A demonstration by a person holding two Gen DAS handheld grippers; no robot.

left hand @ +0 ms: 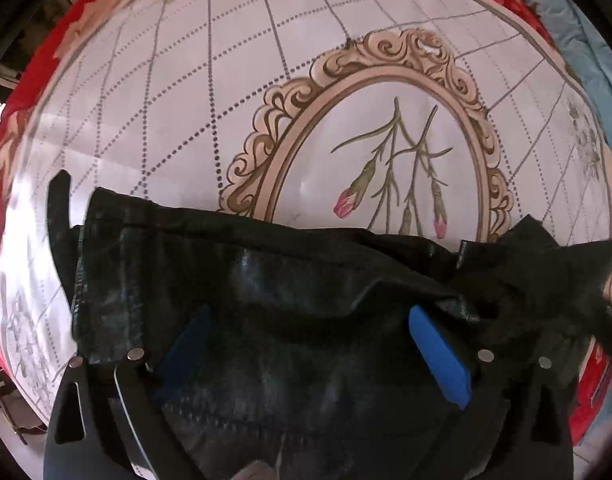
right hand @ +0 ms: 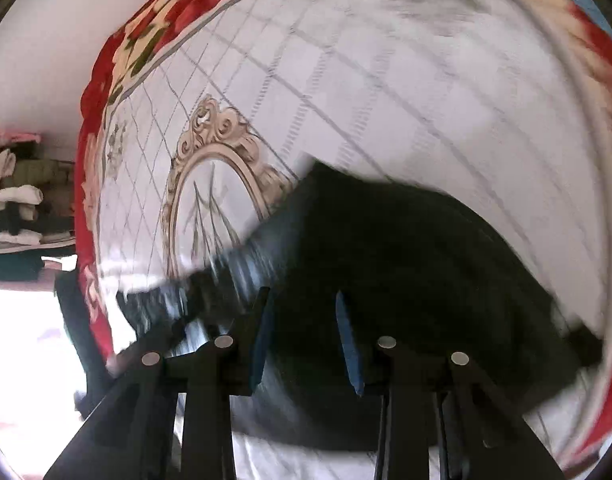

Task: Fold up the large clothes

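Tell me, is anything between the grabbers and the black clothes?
Nothing visible. The black garment lies right between the left gripper fingers, and the right gripper hangs open straight over it on the bedspread.

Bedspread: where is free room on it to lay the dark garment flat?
The bedspread is bare beyond the dark garment: the grid part up to the red border, and the oval frame. The near side is crowded by the garment and both grippers.
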